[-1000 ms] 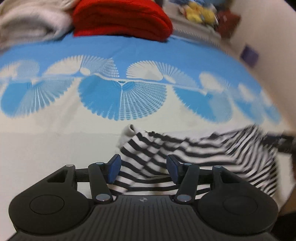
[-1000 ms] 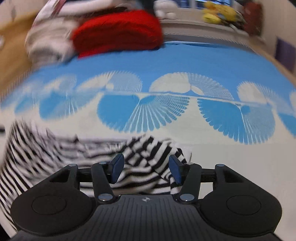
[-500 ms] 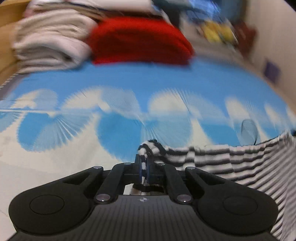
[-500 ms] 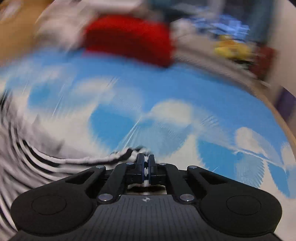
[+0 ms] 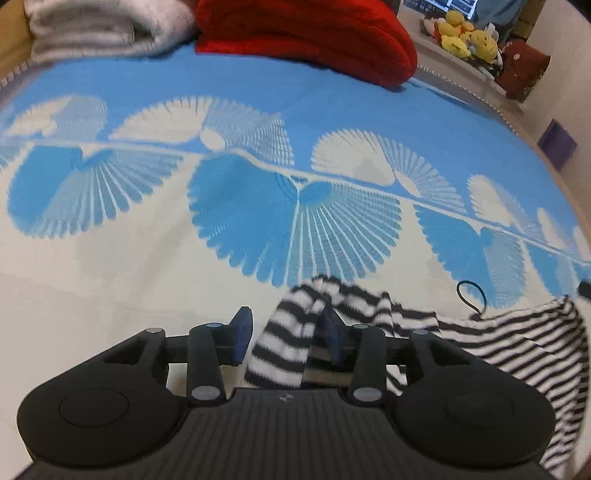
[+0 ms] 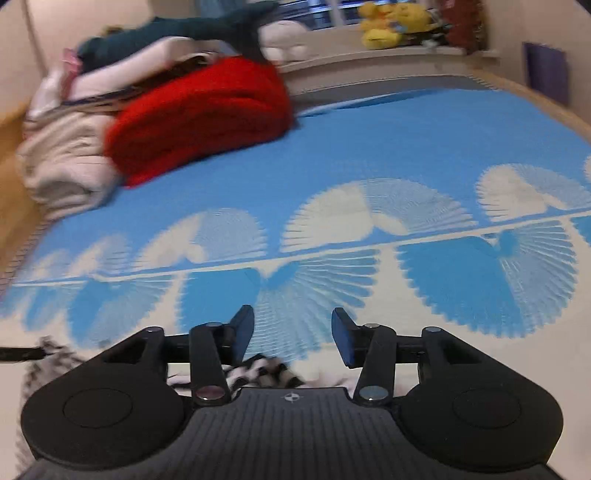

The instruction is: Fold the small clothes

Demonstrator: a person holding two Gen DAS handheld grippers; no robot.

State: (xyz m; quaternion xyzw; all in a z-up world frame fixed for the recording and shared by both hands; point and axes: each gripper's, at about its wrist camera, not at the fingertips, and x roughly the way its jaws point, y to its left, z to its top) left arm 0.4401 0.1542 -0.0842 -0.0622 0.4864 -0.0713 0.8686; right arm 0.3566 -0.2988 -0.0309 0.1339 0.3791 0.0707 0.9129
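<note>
A black-and-white striped garment point(image 5: 461, 336) lies on the blue-and-cream bedspread point(image 5: 258, 206). In the left wrist view my left gripper point(image 5: 286, 334) is open; a bunched corner of the garment sits between its fingers and drapes over the right finger point(image 5: 330, 332). The cloth stretches off to the right. In the right wrist view my right gripper point(image 6: 291, 338) is open and empty. A crumpled bit of the striped garment point(image 6: 262, 371) lies just below and behind its fingers, and another bit shows at the far left point(image 6: 48, 354).
A red folded blanket point(image 5: 306, 33) and a beige folded blanket point(image 5: 99, 26) sit at the head of the bed. Yellow plush toys point(image 5: 465, 37) stand on a shelf behind. A black loop of cord point(image 5: 471, 293) lies by the garment. The bed's wooden edge is at the right.
Both grippers were shut on the garment's corners half a second ago and have opened, letting the cloth go. The right gripper has lifted away from the cloth.
</note>
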